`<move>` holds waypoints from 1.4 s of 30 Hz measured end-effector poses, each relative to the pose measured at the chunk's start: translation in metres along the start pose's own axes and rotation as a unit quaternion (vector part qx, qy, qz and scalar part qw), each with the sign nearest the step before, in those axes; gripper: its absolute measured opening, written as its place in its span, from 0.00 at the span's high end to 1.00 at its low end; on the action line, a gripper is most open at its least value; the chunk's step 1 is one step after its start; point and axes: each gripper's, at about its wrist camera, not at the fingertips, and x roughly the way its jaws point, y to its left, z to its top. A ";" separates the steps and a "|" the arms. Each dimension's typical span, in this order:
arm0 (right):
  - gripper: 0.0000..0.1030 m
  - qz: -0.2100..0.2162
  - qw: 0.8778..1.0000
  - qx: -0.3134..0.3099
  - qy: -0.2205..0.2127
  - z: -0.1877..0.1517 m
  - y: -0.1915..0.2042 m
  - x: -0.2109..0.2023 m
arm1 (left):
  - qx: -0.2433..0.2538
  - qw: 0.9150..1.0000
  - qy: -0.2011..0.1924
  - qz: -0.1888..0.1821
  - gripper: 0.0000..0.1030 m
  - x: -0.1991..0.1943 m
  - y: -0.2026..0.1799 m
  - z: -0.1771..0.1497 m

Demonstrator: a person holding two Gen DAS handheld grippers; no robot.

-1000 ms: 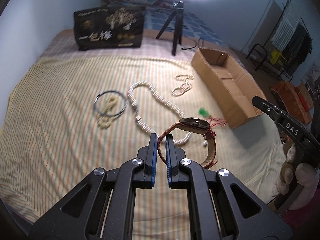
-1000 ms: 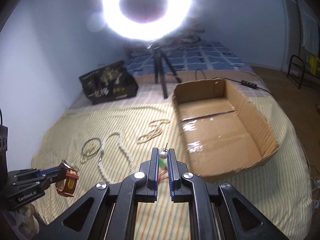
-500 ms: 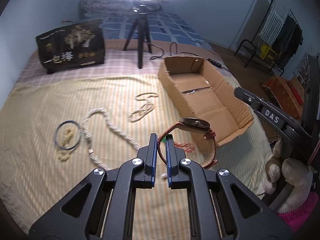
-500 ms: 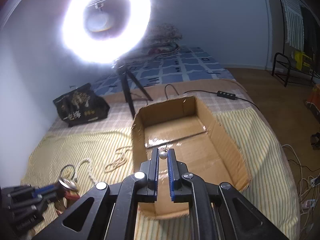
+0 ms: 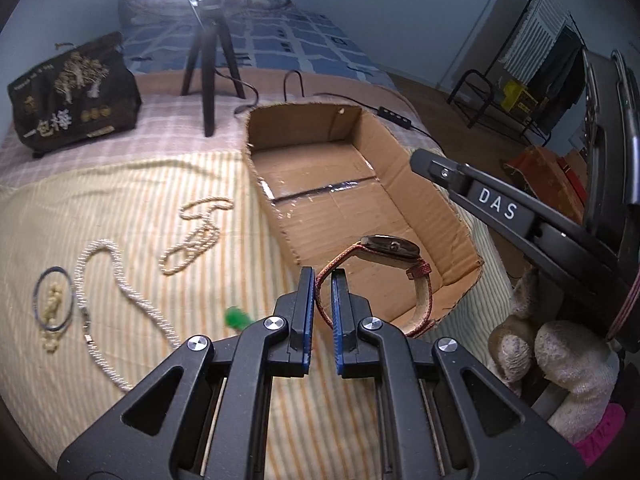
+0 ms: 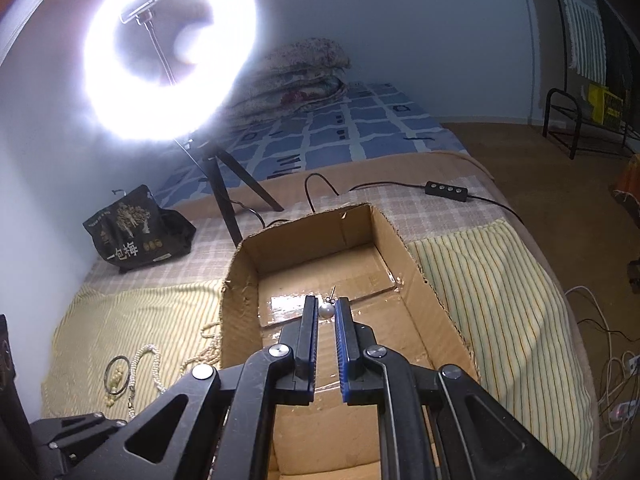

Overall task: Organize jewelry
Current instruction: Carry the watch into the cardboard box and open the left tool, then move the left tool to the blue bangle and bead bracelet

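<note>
watch (image 5: 390, 245) – 1 | necklaces (image 5: 120, 292) – 2 | pearl earring (image 6: 326, 310) – 1 | cardboard box (image 5: 400, 160) – 1 | bangle (image 5: 52, 300) – 1

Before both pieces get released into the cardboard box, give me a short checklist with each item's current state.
1. Left gripper shut on the watch by its red strap: ok.
2. Right gripper shut on the pearl earring: ok.
3. Pearl earring over the cardboard box opening: ok, box floor shows behind it.
4. Watch over the box: seems ok in the left wrist view, with the watch face in front of the box floor, but depth is uncertain.
5. Box floor free of other items: ok on the visible part.
6. The two grippers clear of each other: ok; the right gripper's arm sits off to the side of the watch.
</note>
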 end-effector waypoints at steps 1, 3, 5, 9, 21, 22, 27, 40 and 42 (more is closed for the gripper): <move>0.94 -0.002 1.000 -0.004 0.004 0.001 -0.001 0.003 | -0.001 1.000 0.004 -0.002 0.94 0.005 -0.001 0.000; 0.94 -0.006 1.000 -0.012 0.010 0.000 0.000 0.007 | -0.003 1.000 0.010 -0.004 0.94 0.013 -0.003 0.001; 0.94 -0.012 1.000 -0.013 0.019 0.001 -0.003 0.012 | -0.006 1.000 0.015 -0.005 0.94 0.019 -0.004 0.002; 0.94 -0.014 1.000 -0.001 0.025 0.005 -0.012 0.015 | -0.005 1.000 0.016 -0.010 0.94 0.024 -0.007 0.003; 0.19 -0.032 0.998 0.045 -0.005 0.013 -0.029 0.001 | 0.031 0.999 -0.010 0.002 0.48 0.015 -0.012 -0.001; 0.18 -0.034 0.998 0.049 -0.007 0.013 -0.030 -0.002 | 0.032 0.999 -0.009 0.003 0.48 0.014 -0.011 -0.001; 0.17 -0.041 0.998 0.049 -0.012 0.016 -0.028 -0.012 | 0.032 0.999 -0.010 0.010 0.48 0.005 -0.005 -0.001; 0.17 -0.044 0.998 0.025 -0.026 0.012 -0.008 -0.056 | 0.034 0.997 -0.045 0.046 0.48 -0.050 0.031 0.004; 0.17 -0.040 0.999 0.018 -0.023 0.008 -0.003 -0.061 | 0.032 0.997 -0.047 0.055 0.48 -0.058 0.040 0.005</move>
